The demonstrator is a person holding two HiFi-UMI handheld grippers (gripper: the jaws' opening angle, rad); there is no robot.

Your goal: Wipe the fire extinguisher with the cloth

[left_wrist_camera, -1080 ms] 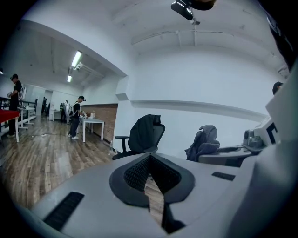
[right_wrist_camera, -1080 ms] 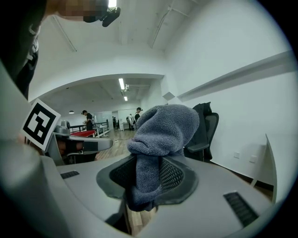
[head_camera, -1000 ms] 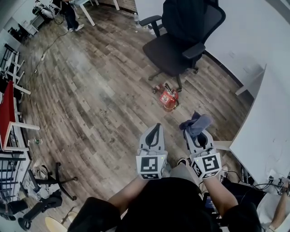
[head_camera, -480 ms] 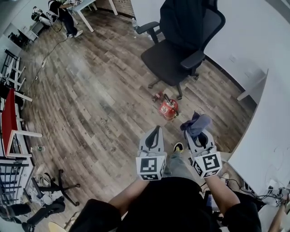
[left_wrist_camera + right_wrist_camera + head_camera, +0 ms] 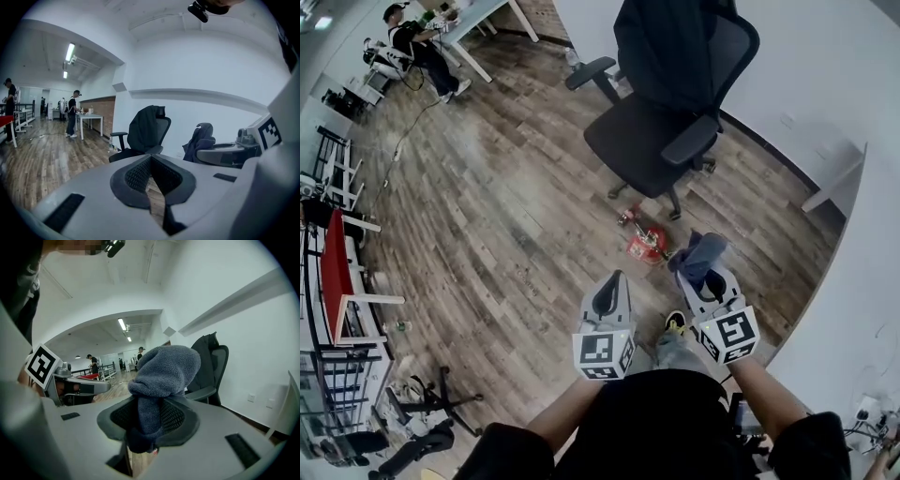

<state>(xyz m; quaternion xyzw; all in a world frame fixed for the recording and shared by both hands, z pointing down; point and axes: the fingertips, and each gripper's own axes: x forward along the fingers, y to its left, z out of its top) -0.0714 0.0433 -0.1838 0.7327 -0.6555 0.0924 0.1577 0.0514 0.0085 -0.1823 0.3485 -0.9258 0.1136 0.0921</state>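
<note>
A small red fire extinguisher [image 5: 645, 242] lies on the wood floor beside the base of a black office chair [image 5: 670, 122]. My right gripper [image 5: 704, 272] is shut on a blue-grey cloth [image 5: 699, 254], held just right of the extinguisher and nearer me. In the right gripper view the cloth [image 5: 161, 383] bulges up out of the closed jaws. My left gripper [image 5: 608, 293] is held nearer me and left of the extinguisher, its jaws closed with nothing between them. In the left gripper view the gripper [image 5: 151, 183] points at the chair [image 5: 146, 133], and the cloth [image 5: 200, 140] shows to the right.
A white wall and desk edge [image 5: 862, 234] run along the right. A person [image 5: 417, 52] sits at a white table far back left. A red-topped table [image 5: 336, 277] and racks stand at the left edge. A chair base [image 5: 431, 408] lies at lower left.
The view has shifted forward: the chair and extinguisher now sit closer to both grippers. The cloth stays gripped in the right gripper. The left gripper stays shut.
</note>
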